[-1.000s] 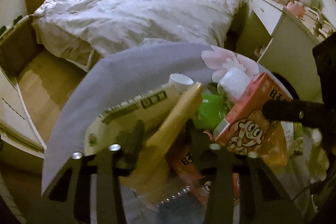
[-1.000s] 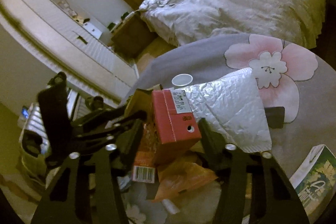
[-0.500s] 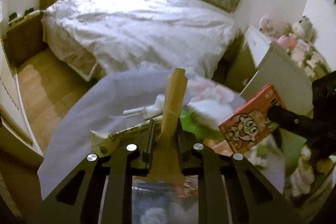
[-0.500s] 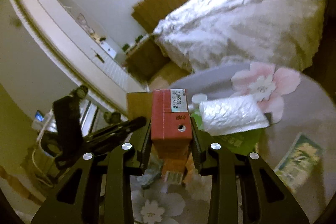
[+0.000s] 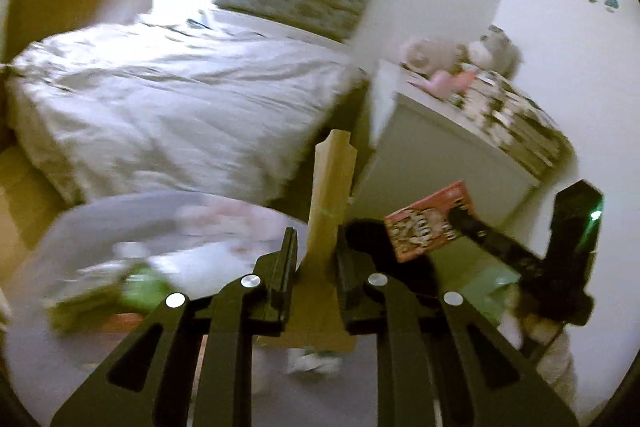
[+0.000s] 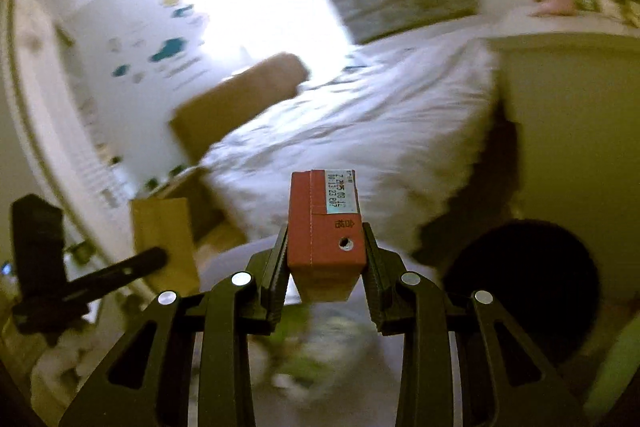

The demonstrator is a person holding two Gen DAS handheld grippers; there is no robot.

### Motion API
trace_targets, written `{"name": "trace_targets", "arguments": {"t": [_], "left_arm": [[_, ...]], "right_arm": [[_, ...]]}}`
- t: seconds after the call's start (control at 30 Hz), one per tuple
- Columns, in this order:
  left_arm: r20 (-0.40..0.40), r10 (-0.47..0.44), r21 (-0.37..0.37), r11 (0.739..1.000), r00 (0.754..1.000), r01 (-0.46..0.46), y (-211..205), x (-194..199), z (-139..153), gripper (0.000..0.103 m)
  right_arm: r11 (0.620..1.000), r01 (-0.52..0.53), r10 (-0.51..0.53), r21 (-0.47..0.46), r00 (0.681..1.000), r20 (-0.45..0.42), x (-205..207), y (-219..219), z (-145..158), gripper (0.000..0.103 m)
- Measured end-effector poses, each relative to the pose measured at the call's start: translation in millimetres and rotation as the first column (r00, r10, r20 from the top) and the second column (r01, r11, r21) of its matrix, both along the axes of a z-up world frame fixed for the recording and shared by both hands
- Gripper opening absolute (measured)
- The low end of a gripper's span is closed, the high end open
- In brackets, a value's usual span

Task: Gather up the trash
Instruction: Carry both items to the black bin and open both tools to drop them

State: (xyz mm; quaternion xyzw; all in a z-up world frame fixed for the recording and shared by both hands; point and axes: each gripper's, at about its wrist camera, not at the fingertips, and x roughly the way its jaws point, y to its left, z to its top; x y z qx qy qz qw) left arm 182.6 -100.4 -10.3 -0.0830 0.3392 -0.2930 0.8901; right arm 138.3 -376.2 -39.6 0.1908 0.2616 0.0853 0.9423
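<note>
Cardboard first: we've got a flat brown cardboard piece [image 5: 331,195] pinched edge-on in the left gripper [image 5: 314,267], sticking up and forward from between the pads, lifted clear of the rug. The jaws closed down on it within the last second and now sit tight against both faces. From the right wrist view we can see the same cardboard off to the left as a tan panel [image 6: 164,239], with the left tool's black finger across it.

Over on the other side, the right gripper [image 6: 325,259] is clamped on a red drink carton [image 6: 326,227]. Its jaws also came in during the last second, and the ribbed pads press on both of its side walls. The carton's top faces us, with a small straw hole and a printed date sticker. In the left wrist view we see that carton [image 5: 428,223] from its printed front, held up to the right of the cardboard.

Everything's pretty smeared by motion blur. Down below we can still make out the grey rug [image 5: 132,223] with some green trash [image 5: 140,287] lying on it, well apart from both tools. Behind it is the bed with a rumpled white duvet [image 5: 172,107], and a white cabinet [image 5: 436,155] with soft toys on top at the right. A dark round opening [image 6: 524,287] shows low on the right in the right wrist view; we can't tell what it is.
</note>
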Motion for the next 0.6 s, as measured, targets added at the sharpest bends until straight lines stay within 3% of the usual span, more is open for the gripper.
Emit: {"name": "trace_targets", "arguments": {"t": [0.23,0.4,0.6], "left_arm": [[-0.114,-0.124,-0.074,0.991,0.986,0.116,-99,24,-42,0.018],[-0.191,-0.160,-0.080,0.986,0.969,0.147,-153,49,-75,0.018],[-0.249,-0.166,-0.041,0.986,0.954,0.161,-184,65,-102,0.018]], "right_arm": [[0.980,0.193,-0.198,-0.052,0.971,-0.134,-1,-75,-59,0.033],[0.965,0.256,-0.263,-0.059,0.941,-0.213,1,-113,-100,0.033],[0.963,0.257,-0.269,-0.081,0.924,-0.271,12,-129,-129,0.034]]}}
